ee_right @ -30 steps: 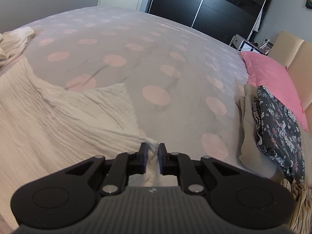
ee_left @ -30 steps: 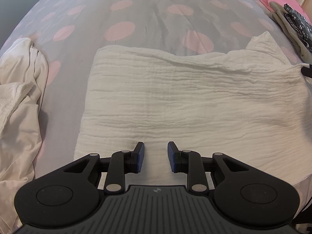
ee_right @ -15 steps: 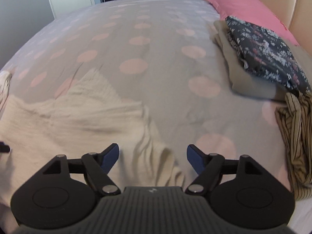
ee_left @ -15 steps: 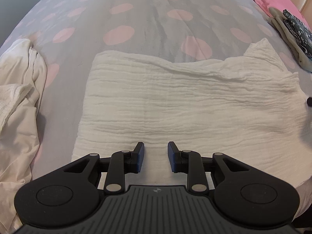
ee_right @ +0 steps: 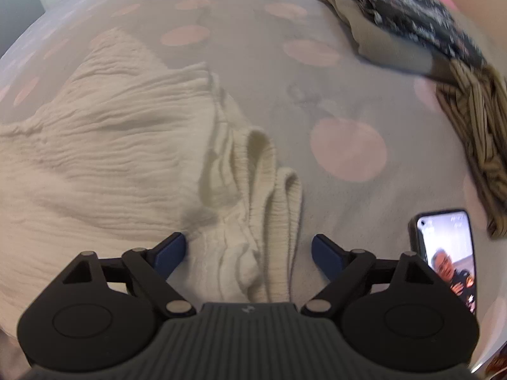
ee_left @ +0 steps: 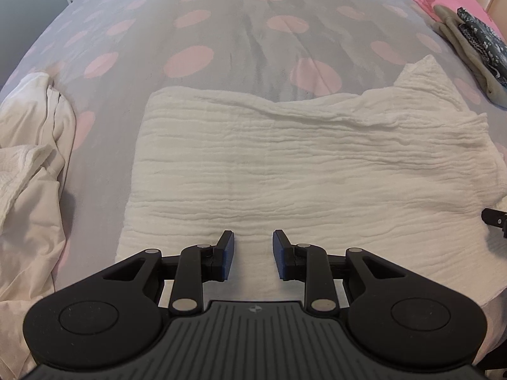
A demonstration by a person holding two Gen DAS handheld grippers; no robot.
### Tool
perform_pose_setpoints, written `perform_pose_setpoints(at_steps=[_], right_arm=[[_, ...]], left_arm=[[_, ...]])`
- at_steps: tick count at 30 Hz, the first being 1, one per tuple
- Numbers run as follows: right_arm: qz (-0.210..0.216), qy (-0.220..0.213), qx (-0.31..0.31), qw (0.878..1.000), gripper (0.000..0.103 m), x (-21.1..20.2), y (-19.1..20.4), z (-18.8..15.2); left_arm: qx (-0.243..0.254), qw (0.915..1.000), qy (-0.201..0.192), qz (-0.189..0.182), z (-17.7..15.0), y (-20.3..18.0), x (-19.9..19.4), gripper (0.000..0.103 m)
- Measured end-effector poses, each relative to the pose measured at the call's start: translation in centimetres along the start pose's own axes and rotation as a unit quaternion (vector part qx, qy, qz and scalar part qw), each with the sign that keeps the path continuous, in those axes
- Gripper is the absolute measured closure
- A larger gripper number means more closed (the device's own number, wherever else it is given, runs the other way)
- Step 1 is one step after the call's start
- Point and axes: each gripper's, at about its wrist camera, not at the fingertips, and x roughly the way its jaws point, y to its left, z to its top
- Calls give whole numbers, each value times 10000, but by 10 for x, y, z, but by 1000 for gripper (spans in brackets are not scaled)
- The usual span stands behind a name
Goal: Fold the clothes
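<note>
Far left, a crumpled pile of white clothes [ee_left: 28, 164] waits unfolded on the dotted bedspread [ee_left: 240, 31]; your left gripper [ee_left: 253, 248] hangs over the near edge of the cream garment [ee_left: 285, 164], jaws partly apart with nothing pinched between them. That garment lies flat mid-bed and looks folded about once, but its right end is bunched into ridges between the pads of your right gripper [ee_right: 248, 251], whose jaws are opening wide and not pressing it. Far right, a stack of folded clothes [ee_right: 412, 19] looks done, a phone [ee_right: 445, 253] beside your right gripper; I'd judge 1 garment mid-fold, 1 pile left.
</note>
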Motion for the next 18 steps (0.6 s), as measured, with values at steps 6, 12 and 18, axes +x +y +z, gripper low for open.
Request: perform_pose_setpoints(at_steps=[6,12,18], right_arm=[[107,120,156,9997,8,6,-3,2],[259,22,-8,9997,35,1,0,2],[494,-6,-162,9986,75,-7,10,2]], left_arm=[[-130,9999,20,-20,-1,3,4,78],[-228,9995,-200,28,-2,7,-1,78],[-508,9985,-177,-131,-4,16,-5,78]])
